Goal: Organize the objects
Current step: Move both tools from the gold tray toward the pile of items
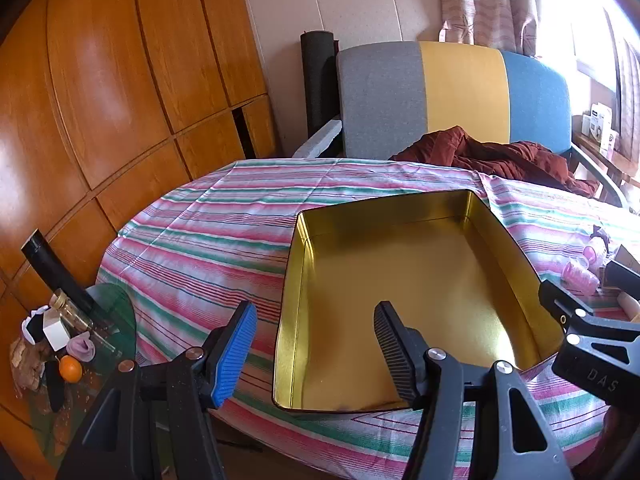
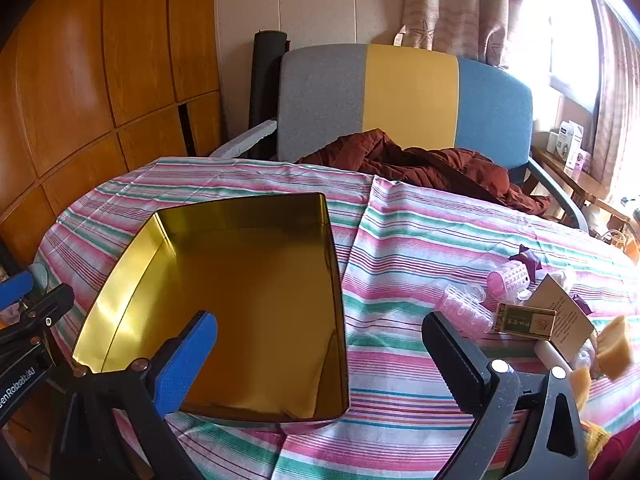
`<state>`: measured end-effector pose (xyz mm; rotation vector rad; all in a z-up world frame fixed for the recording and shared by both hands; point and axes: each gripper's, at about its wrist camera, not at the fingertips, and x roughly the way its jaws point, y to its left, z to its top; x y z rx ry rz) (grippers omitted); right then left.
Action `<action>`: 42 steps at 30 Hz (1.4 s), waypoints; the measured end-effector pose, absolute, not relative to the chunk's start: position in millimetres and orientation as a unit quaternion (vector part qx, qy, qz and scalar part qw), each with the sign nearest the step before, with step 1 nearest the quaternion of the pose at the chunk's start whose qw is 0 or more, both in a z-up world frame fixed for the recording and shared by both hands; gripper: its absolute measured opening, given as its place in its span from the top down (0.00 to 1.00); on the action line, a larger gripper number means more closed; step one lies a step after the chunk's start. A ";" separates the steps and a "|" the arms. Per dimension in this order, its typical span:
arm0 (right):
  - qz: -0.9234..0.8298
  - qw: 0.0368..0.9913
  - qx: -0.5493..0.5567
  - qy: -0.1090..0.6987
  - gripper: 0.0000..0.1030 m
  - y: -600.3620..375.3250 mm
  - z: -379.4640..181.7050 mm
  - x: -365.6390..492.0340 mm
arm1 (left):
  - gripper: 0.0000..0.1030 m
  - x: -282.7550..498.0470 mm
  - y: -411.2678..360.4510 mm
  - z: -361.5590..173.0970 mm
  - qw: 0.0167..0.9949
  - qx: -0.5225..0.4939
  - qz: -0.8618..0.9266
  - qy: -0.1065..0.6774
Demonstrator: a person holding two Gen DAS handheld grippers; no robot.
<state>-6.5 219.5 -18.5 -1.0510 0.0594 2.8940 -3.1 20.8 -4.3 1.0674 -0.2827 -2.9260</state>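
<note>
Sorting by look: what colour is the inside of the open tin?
Shiny gold, with nothing in it; the tin shows best in the right wrist view.

The table [image 2: 400,216] is covered by a cloth [image 1: 208,240] striped in pink, green and white, creased and hanging over the near edge. An open gold tin [image 2: 248,304], empty inside, lies on the cloth left of the middle. Well apart to its right sit pink hair rollers [image 2: 508,278], a clear roller [image 2: 466,308], a small gold-and-green box [image 2: 526,322], a white card [image 2: 564,316] and a tan block [image 2: 616,346].
</note>
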 end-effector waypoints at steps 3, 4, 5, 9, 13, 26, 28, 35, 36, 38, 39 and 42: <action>0.939 0.036 -0.342 0.023 0.00 226.3 -19.1 -6.9 | 0.40 -3.6 24.4 -5.4 0.003 0.342 -0.935 -0.095; 0.939 0.039 -0.342 0.024 0.00 228.3 -19.2 -6.9 | 0.40 -3.5 26.1 -5.9 0.000 0.343 -0.934 -0.096; 0.939 0.042 -0.341 0.025 0.00 231.2 -19.4 -6.3 | 0.40 -3.7 27.5 -5.9 -0.002 0.344 -0.934 -0.097; 0.938 0.051 -0.341 0.028 0.00 239.7 -19.7 -4.4 | 0.40 -4.0 33.5 -6.7 -0.012 0.346 -0.933 -0.101; 0.938 0.066 -0.339 0.032 0.00 252.2 -18.5 -0.7 | 0.40 -4.2 41.5 -7.4 -0.051 0.353 -0.929 -0.095; 0.931 0.155 -0.325 0.058 0.00 330.5 -6.4 25.7 | 0.40 -1.7 105.8 -14.6 -0.217 0.381 -0.895 -0.082; 0.928 0.177 -0.322 0.065 0.00 351.9 -0.4 35.1 | 0.40 -1.8 117.3 -17.3 -0.245 0.397 -0.882 -0.068; 0.906 0.266 -0.314 0.096 0.00 440.3 22.2 82.9 | 0.40 2.8 173.7 -28.3 -0.330 0.416 -0.842 -0.095; 0.903 0.277 -0.314 0.100 0.00 450.1 24.6 89.8 | 0.40 2.4 179.4 -29.4 -0.341 0.421 -0.835 -0.093; 0.896 0.294 -0.314 0.111 0.00 469.0 27.7 103.8 | 0.40 5.1 197.4 -31.8 -0.366 0.430 -0.820 -0.094; 0.892 0.303 -0.315 0.115 0.00 477.6 28.8 111.2 | 0.40 5.9 207.0 -33.7 -0.379 0.436 -0.811 -0.095; 0.884 0.320 -0.320 0.116 0.00 494.4 29.7 127.9 | 0.40 11.3 221.1 -34.8 -0.409 0.444 -0.791 -0.097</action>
